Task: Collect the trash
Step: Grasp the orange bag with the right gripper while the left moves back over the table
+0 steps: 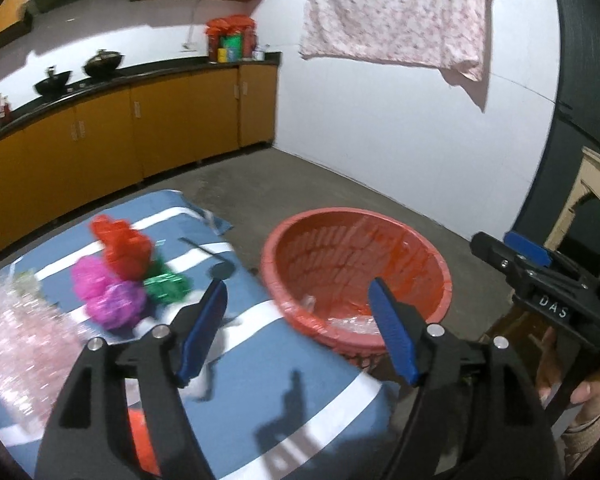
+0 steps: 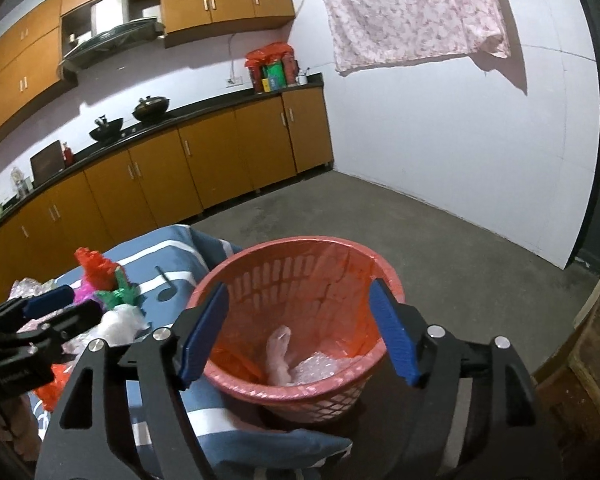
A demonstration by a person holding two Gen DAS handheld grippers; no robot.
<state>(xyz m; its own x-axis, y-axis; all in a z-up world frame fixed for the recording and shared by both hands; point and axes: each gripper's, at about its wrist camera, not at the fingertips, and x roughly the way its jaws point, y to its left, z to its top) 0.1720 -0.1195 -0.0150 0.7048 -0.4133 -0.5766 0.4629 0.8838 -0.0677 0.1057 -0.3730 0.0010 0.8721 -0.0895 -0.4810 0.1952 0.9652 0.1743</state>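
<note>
Evidently both tongs, left tongs [image 1: 298, 328] and right tongs [image 2: 300, 330], stand spread and empty, the lined basket [image 2: 236, 272] set just beyond to catch trash.

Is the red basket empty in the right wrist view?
No. The red basket holds a pale crumpled piece and clear bubble wrap at its bottom.

The pink tinsel heap [image 1: 18, 328] left of the red basket [image 1: 284, 248] smears into blur and runs off the frame's edge. Nearer than the basket, an orange scrap [image 1: 142, 440] is mostly covered by the left gripper [image 1: 300, 330]. The basket's base is hidden behind the blue striped cloth [image 2: 236, 436]. A hand [image 1: 556, 380] right of the basket is cut off by the frame.
</note>
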